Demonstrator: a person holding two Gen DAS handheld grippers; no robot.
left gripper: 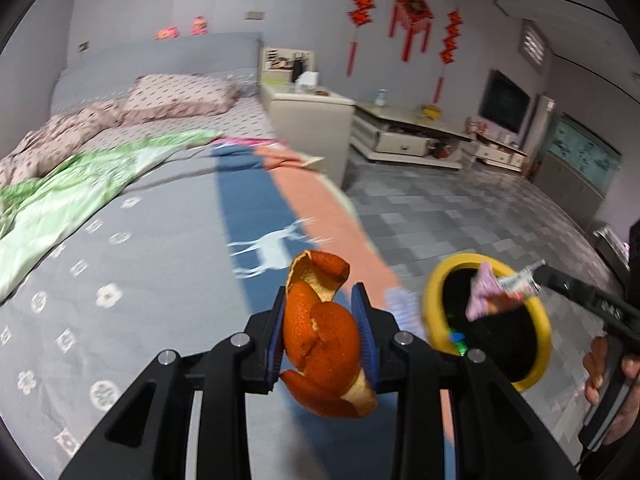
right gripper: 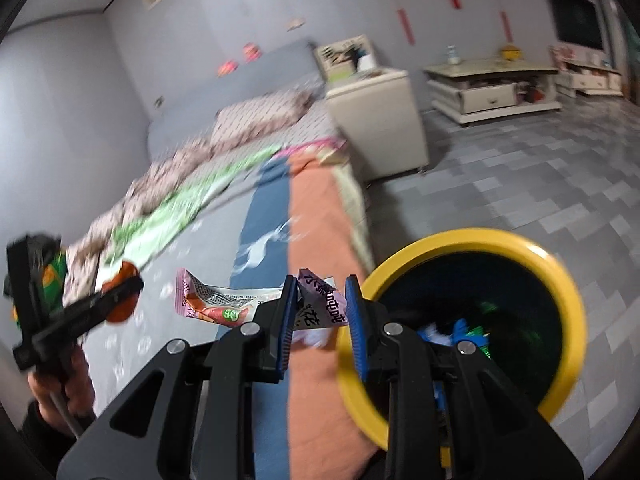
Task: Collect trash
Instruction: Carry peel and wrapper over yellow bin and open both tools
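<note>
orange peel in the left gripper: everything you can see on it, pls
The orange peel is one curled piece, glossy orange outside with pale pith showing at the torn edges. It sits pinched between the blue-padded fingers of the left gripper, which is shut on it. One strip curls up above the fingertips, another lobe hangs below them. It is held in the air above the bedspread, left of the yellow-rimmed bin. Only the pads touch it. In the right wrist view it shows as an orange blur.

Both wrist views: bed (left gripper: 160, 240), bin (right gripper: 460, 240)
</note>
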